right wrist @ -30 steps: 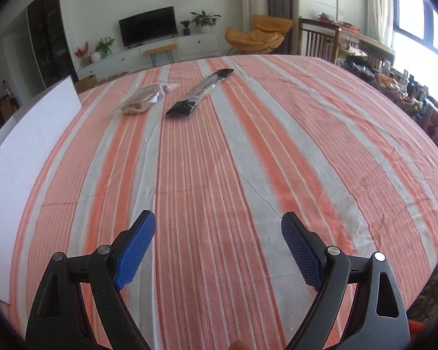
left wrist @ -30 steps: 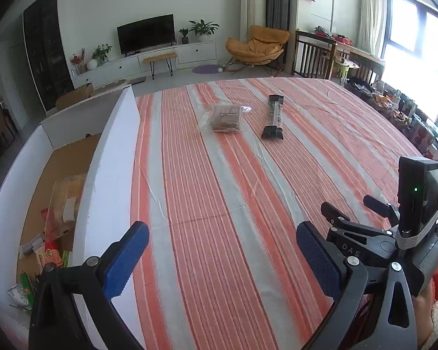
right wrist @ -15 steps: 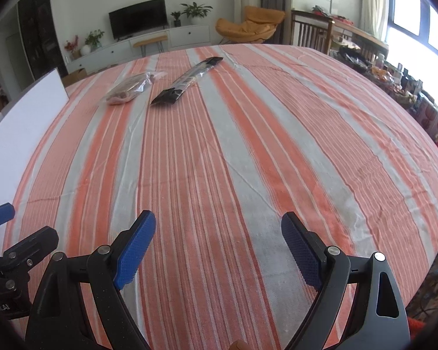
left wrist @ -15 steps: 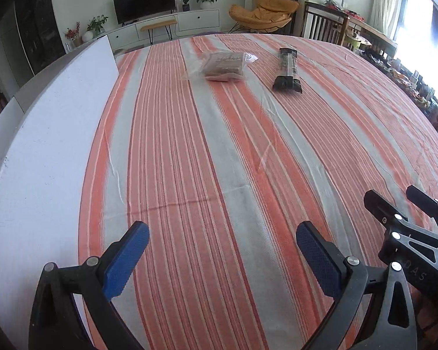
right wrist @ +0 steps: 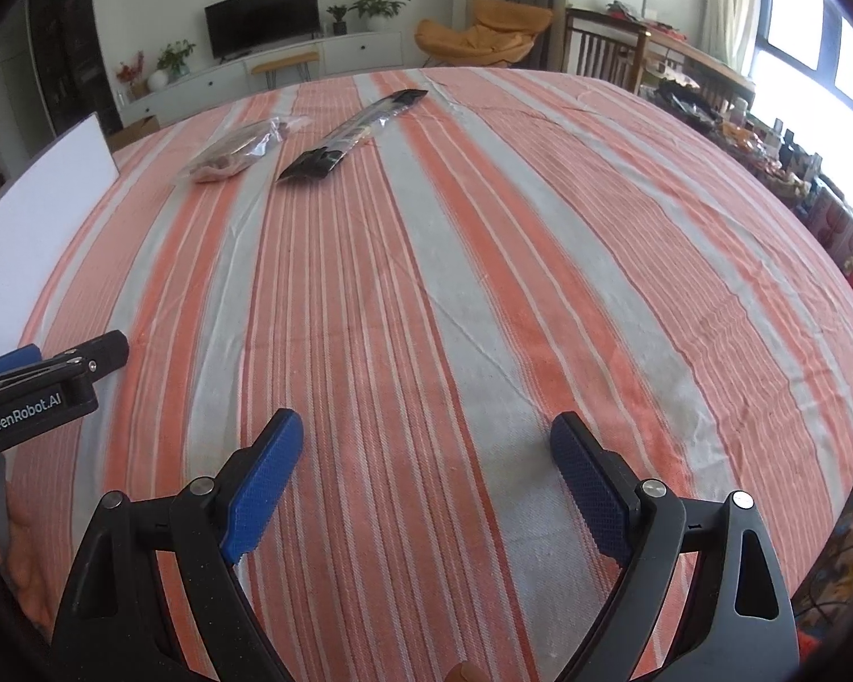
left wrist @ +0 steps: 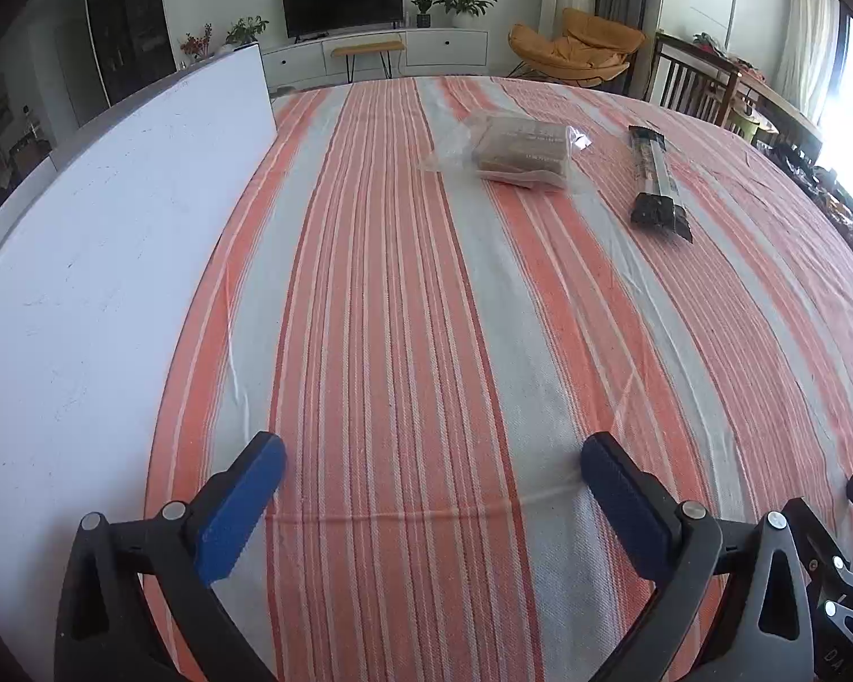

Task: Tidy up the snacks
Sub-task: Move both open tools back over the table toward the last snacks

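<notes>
A: Left gripper (left wrist: 432, 463), status?
B: Spread wide, nothing betw. the blue pads (left wrist: 239, 511), low over the striped tablecloth (left wrist: 404, 341) at the near edge. Same for right gripper (right wrist: 426, 443): jaws apart, empty, just beside the left one.

A: Snacks?
B: Two, both far across the cloth, well apart from either claw. Clear bag of brown biscuits (left wrist: 517, 152), lying flat; print on the inner wrap too small to read. Just right of it, not touching: long narrow black packet (left wrist: 652, 182), clear middle, dark ends, nearer end pointing this way. Text on it unreadable too.

A: From right wrist cam?
B: Same pair, seen at a slant: biscuit bag (right wrist: 239, 153) left, black packet (right wrist: 358, 133) right, near each other.

A: Any legible writing?
B: "GenRobot.AI" in white on the left gripper's black body (right wrist: 28, 398), seen from right cam. "DA…" partly cut off on the right gripper's body, bottom-right corner of left cam.

A: Surroundings?
B: White box wall (left wrist: 102, 261) along the cloth's left side. Beyond the table: TV (left wrist: 341, 0) on a white cabinet, potted plants, orange lounge chair (left wrist: 574, 48), wooden chair, bright window at right.
</notes>
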`<state>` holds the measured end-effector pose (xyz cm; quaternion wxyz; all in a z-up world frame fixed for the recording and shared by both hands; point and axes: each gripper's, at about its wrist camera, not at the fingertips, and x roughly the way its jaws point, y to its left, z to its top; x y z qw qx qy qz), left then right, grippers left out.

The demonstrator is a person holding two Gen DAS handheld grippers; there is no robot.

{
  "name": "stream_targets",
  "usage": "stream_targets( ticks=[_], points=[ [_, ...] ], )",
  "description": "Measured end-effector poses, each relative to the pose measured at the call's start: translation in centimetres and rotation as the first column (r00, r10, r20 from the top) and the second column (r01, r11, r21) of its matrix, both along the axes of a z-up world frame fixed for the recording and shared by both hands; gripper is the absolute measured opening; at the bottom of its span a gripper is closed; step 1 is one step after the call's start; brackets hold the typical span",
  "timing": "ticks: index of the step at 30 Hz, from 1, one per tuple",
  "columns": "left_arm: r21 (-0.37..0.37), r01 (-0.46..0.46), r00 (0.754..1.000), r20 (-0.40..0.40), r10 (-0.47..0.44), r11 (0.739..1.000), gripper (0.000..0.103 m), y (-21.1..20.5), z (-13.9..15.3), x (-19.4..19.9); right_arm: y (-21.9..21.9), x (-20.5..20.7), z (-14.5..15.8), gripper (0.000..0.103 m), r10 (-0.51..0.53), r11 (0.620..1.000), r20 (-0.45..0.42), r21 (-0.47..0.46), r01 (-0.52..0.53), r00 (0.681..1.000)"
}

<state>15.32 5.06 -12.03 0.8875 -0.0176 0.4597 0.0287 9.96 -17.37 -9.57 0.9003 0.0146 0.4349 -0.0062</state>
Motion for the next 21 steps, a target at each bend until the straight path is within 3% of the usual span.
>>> stream_targets(
  ticks=[21],
  points=[
    [0.001, 0.04, 0.999, 0.007, -0.04, 0.999, 0.103, 0.6, 0.0, 1.3, -0.1, -0.1, 0.0, 0.094, 0.003, 1.0, 0.002, -0.001, -0.003, 1.0]
  ],
)
